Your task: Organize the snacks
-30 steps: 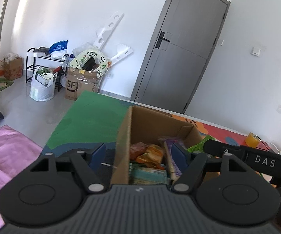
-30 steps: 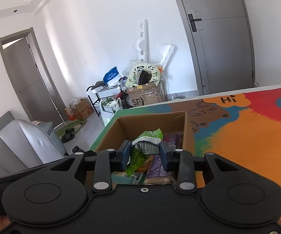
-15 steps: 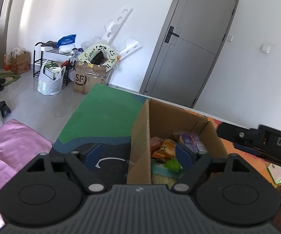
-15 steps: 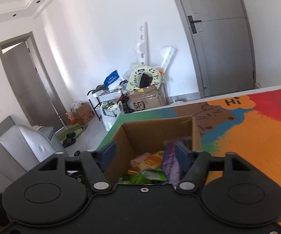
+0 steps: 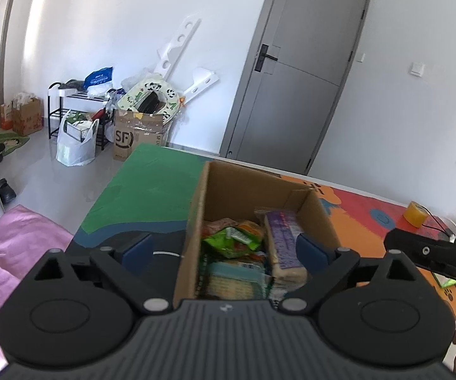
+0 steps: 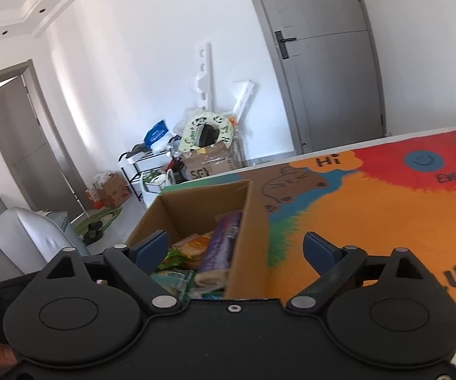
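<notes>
- The cardboard box (image 5: 259,196) is stood on the colourful mat (image 6: 370,209); snack packets, a green packet (image 5: 231,237) uppermost, are held inside.
- The left gripper (image 5: 224,250) is spread wide, straddling the box's left wall.
- The right gripper (image 6: 235,247) is likewise parted and empty, straddling the right wall, apparently to steady or shift it.

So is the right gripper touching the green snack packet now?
Apart. In the right wrist view the right gripper stands open and empty, while the green snack packet lies inside the cardboard box.
</notes>
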{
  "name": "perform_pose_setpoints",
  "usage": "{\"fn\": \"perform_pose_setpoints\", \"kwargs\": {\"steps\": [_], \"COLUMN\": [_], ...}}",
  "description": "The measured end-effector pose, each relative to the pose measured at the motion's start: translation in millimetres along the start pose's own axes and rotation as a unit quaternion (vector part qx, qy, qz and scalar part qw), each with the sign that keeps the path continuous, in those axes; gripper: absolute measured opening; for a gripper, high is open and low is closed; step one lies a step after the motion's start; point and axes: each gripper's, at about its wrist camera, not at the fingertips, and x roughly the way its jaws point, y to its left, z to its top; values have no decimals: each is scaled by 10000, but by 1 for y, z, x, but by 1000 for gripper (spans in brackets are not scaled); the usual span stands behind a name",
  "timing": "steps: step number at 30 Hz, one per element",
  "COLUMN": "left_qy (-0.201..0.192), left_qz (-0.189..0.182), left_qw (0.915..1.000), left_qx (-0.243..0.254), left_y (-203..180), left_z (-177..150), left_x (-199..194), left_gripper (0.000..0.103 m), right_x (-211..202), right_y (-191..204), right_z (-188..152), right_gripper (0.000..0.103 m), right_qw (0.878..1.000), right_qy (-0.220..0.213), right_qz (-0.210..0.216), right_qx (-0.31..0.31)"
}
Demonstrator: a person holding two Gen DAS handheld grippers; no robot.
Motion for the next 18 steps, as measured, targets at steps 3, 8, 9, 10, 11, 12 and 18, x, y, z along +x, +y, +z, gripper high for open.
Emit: {"fn": "perform_pose_setpoints", "kwargs": {"steps": [3, 8, 9, 10, 11, 12, 18], "left_qy": [1, 37, 46, 53, 59, 59, 35], "left_qz": [-68, -195, -228, -251, -287, -312, -447], "left_qw": [9999, 9993, 9991, 9990, 9988, 9986, 9973], "left_qx": [122, 321, 352, 375, 401, 426, 589], "left_y": [-10, -25, -27, -30, -32, -36, -47], "left_z": [-2, -8, -9, -11, -12, -13, -19], "left_x": [-5, -14, -17, -19, -21, -23, -36], "left_gripper": [97, 97, 98, 98, 98, 98, 98], "right_x": [-12, -35, -39, -43, -47, -51, -73], "right_y": [-9, -22, -25, -27, -28, -30, -36], "right_z": [-2, -8, -10, -11, -12, -13, -20], "right_gripper": [97, 103, 103, 103, 103, 103, 103], "right_qw": [9999, 9993, 9991, 9989, 9987, 9986, 9977], "right_qy": [-73, -205, -227, -243, -260, -274, -346], "right_qz": [-75, -266, -299, -326, -356, -389, -528], "right_qx": [78, 185, 211, 228, 242, 247, 260]}}
